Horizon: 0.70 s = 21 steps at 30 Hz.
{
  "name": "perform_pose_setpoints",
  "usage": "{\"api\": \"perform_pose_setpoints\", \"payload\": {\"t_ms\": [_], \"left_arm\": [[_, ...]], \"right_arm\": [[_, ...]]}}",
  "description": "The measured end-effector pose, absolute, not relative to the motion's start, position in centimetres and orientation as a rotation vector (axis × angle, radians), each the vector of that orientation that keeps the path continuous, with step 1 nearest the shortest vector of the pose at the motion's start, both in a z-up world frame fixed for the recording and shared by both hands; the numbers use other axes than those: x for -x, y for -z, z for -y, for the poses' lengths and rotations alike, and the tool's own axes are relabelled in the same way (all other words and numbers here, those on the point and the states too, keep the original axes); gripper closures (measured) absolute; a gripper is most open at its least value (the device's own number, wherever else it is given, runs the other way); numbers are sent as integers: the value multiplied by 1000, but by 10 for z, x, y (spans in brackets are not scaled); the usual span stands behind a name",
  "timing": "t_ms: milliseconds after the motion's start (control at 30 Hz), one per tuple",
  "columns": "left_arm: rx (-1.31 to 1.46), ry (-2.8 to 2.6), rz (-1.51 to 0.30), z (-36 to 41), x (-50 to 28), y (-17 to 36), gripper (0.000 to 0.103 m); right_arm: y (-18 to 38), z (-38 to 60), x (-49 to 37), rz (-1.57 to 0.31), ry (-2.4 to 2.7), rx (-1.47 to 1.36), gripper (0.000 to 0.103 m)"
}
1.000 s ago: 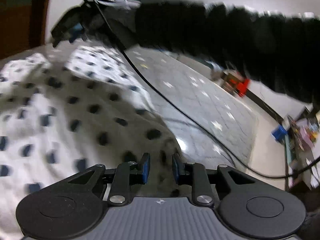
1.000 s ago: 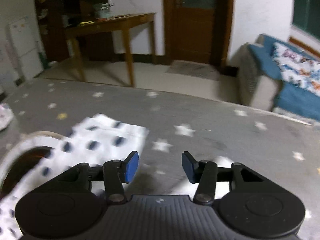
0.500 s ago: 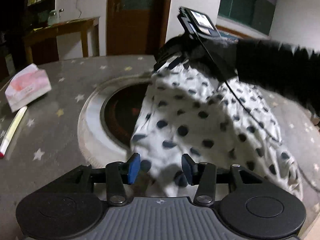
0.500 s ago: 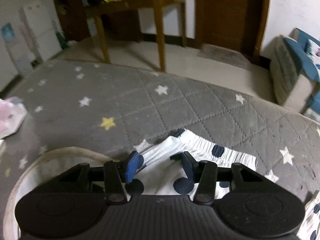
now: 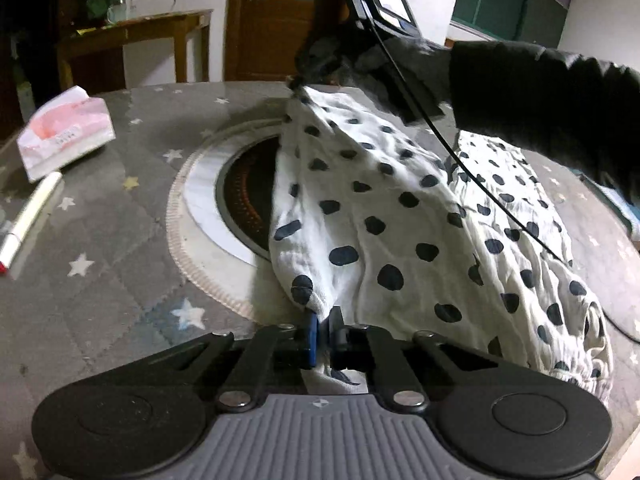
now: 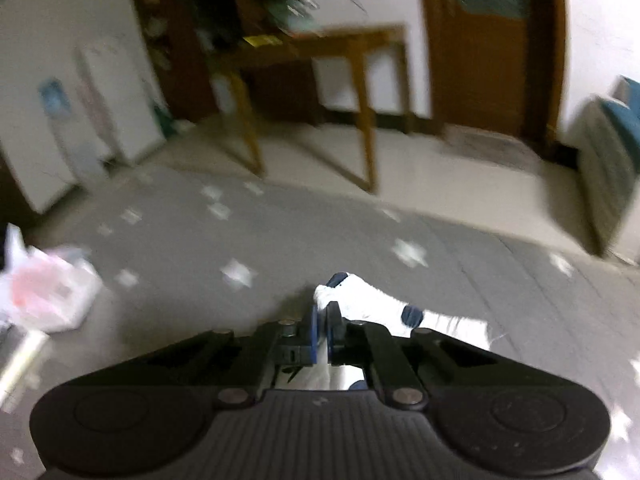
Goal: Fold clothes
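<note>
The left hand-held gripper [image 5: 323, 330] has just closed its jaws and now pinches the near hem of the white, dark-dotted garment [image 5: 400, 216]. The right hand-held gripper [image 6: 322, 326] has just closed as well, and its jaws clamp another edge of the same cloth; in the left wrist view it sits at the far end, holding the fabric up off the table [image 5: 120, 232]. The garment lies across the grey star-patterned table, stretched between the two grips and partly covering a round recessed plate [image 5: 236, 200]. A tissue pack [image 5: 66, 130] and a pen [image 5: 30, 214] lie to the left.
</note>
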<state>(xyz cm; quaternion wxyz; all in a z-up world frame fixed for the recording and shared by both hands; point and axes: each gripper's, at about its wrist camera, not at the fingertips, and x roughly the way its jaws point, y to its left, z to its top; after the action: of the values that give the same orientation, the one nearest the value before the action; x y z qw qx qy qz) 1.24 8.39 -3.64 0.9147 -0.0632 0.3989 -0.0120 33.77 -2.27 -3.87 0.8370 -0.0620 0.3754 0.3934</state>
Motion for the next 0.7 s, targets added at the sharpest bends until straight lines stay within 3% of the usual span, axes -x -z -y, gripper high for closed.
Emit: {"api": "perform_pose_setpoints", "payload": {"t_ms": [67, 400, 567, 700], "left_arm": [[126, 14, -823, -83, -10, 35, 97], [107, 37, -750, -79, 0, 15, 87], [85, 55, -673, -73, 4, -2, 76], [75, 106, -662, -57, 2, -7, 75]], "right_arm": [[36, 17, -335, -791, -863, 139, 81], [-1, 127, -308, -810, -798, 245, 63], [9, 234, -305, -852, -609, 201, 62], [30, 303, -309, -879, -473, 144, 62]]}}
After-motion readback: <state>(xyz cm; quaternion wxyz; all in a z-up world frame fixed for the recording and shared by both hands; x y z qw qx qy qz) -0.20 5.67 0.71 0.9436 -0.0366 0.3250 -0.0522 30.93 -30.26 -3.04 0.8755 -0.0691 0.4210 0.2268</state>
